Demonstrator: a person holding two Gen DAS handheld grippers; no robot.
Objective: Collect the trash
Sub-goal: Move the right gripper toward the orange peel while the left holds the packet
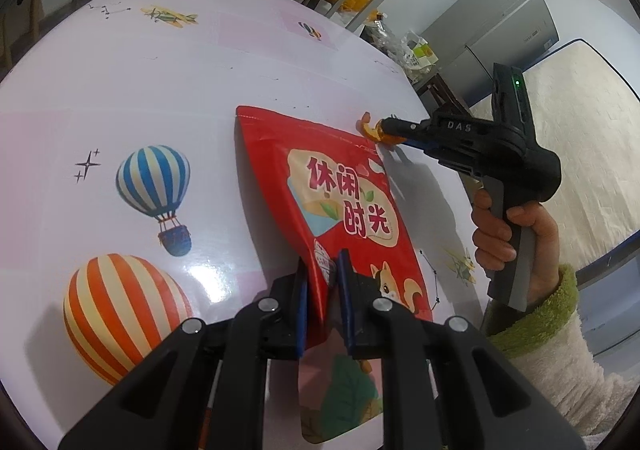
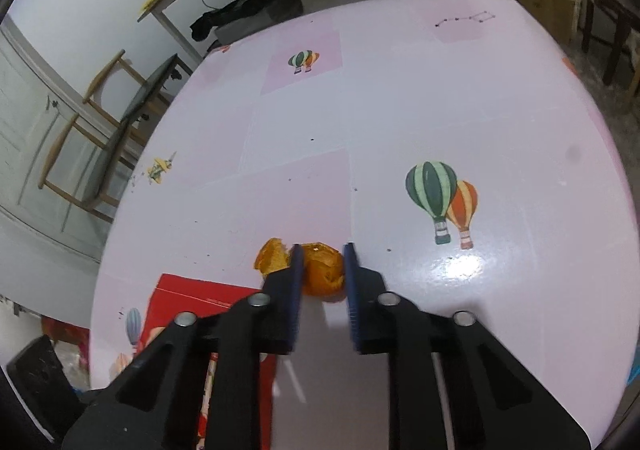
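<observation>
Your left claw, low in the middle of the left wrist frame, is pinched on the near edge of the glossy red snack pouch with a cartoon dog and white lettering. The pouch stretches from the pads up toward the frame's centre, over the pale pink bench printed with striped hot-air balloons.

Your right claw sits low in the middle of the right wrist frame, its blue pads drawn in against a curled piece of orange citrus peel, which is squeezed between them. A second scrap of orange peel lies on the bench just left of the left pad, touching or nearly so.

In the left wrist frame that same claw shows at centre right, its tip on the peel right by the pouch's upper right corner. Your right hand, in a fuzzy cream sleeve with green cuff, grips the black handle.
</observation>
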